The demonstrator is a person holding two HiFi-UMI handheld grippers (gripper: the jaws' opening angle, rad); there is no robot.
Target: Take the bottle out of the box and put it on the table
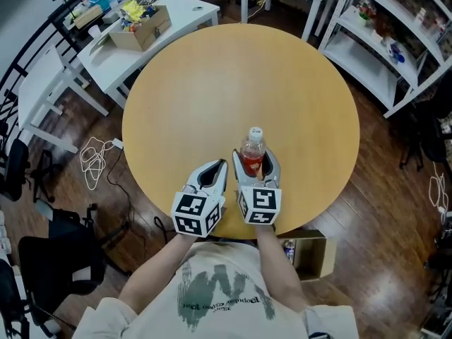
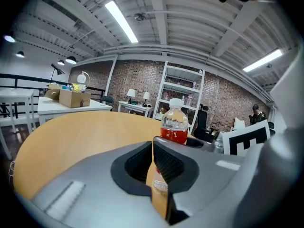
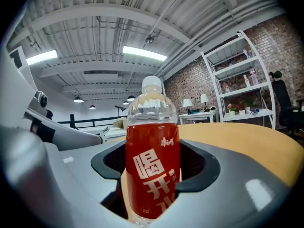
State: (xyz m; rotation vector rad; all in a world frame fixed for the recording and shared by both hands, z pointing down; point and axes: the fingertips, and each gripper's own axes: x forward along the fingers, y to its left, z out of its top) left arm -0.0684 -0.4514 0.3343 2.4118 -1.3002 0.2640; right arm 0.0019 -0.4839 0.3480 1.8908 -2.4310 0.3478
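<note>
One bottle (image 1: 252,149) is what I care about, and my right gripper (image 1: 254,162) has it. The two jaws press on its sides, low on the red label, so it stands straight up with the white cap on top. I think I hold it low and straight like this so it can stand by itself when I let go. It is out of the box and over the near part of the table (image 1: 212,83), a bit right of the middle. I cannot tell if its bottom sits on the wood.

The label is red with big white Chinese signs going down it. I can read 喝 and 开; the one below is cut off. Above them is small white writing, too small for me to read well. The top of the bottle looks clear.

My left gripper (image 1: 220,167) is just beside the bottle on the left, its jaws squeezed together with nothing in them. I guess one gripper is enough for this job.

The box (image 1: 316,256) is brown card and sits on the floor at the near right, by the table edge. Something small lies in it, maybe another bottle, but I am not sure.

To me the job is almost done: set the bottle down, open the jaws, and pull back slowly so I don't knock it over.
</note>
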